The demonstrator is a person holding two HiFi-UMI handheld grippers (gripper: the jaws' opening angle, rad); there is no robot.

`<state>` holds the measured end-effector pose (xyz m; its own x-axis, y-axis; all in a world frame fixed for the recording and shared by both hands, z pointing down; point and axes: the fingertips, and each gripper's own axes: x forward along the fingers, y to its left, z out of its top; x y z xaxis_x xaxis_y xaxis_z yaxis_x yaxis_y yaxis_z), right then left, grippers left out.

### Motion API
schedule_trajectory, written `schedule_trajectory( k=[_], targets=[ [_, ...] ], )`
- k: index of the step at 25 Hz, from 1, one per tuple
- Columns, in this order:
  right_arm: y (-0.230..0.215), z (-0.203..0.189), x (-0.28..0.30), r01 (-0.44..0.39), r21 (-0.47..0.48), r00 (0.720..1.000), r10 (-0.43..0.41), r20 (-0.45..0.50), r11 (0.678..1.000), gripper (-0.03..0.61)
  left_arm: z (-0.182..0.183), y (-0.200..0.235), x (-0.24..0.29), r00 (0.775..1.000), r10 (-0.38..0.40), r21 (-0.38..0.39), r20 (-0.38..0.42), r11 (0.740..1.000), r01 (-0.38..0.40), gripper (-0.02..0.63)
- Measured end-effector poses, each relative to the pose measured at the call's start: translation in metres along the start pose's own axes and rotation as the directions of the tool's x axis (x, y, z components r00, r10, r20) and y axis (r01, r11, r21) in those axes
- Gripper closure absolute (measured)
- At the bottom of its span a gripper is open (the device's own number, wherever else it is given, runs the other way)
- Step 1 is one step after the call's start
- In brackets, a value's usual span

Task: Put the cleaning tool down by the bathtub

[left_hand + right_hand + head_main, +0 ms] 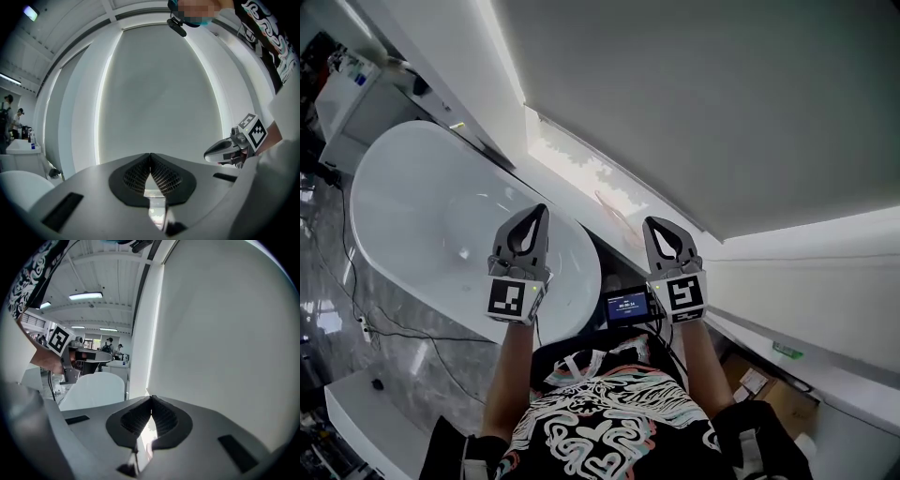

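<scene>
My left gripper [539,212] and right gripper [652,223] are held up side by side, both shut with nothing between their jaws. The white oval bathtub [422,206] lies below and left of them, and the left gripper hangs over its near end. In the left gripper view the jaws [150,155] meet tip to tip against a grey blind, with the right gripper [212,152] off to the side. The right gripper view shows closed jaws [151,397] and the tub [93,385] beyond. I cannot pick out a cleaning tool; a thin reddish mark [614,211] lies on the ledge.
A large grey blind [722,112] fills the wall ahead above a white ledge [572,159]. A small lit screen [628,305] sits between my arms. Cables [394,328] run over the marble floor left of the tub. A cardboard box [769,394] stands at lower right.
</scene>
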<state>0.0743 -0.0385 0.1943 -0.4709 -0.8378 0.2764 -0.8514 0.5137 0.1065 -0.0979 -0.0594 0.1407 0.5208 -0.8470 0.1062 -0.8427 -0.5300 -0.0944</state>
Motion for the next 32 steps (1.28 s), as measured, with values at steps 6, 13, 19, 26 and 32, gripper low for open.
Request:
schedule_trajectory(
  k=[6, 13, 19, 26, 32],
  targets=[
    [-0.006, 0.041, -0.020, 0.031, 0.006, 0.996, -0.032, 0.078, 0.999, 0.551, 0.038, -0.003, -0.008, 0.998, -0.003, 0.004, 0.068, 1.000, 0.002, 0.597],
    [-0.003, 0.074, -0.030, 0.042, 0.006, 0.989, -0.042, 0.140, 0.999, 0.551, 0.070, -0.004, -0.011, 0.992, -0.016, 0.032, 0.125, 0.999, 0.012, 0.597],
    [-0.003, 0.088, -0.027, 0.038, -0.011, 0.987, -0.036, 0.158, 0.999, 0.552, 0.082, -0.001, -0.007, 0.988, -0.017, 0.031, 0.155, 0.999, 0.013, 0.597],
    [-0.003, 0.104, -0.018, 0.035, 0.003, 0.980, -0.035, 0.198, 0.999, 0.551, 0.094, 0.014, -0.006, 0.987, -0.007, 0.031, 0.163, 1.000, 0.002, 0.597],
    [-0.002, 0.106, -0.005, 0.018, 0.003, 0.980, -0.018, 0.200, 1.000, 0.551, 0.091, 0.021, -0.001, 0.987, -0.010, 0.026, 0.158, 1.000, 0.006, 0.597]
  ],
)
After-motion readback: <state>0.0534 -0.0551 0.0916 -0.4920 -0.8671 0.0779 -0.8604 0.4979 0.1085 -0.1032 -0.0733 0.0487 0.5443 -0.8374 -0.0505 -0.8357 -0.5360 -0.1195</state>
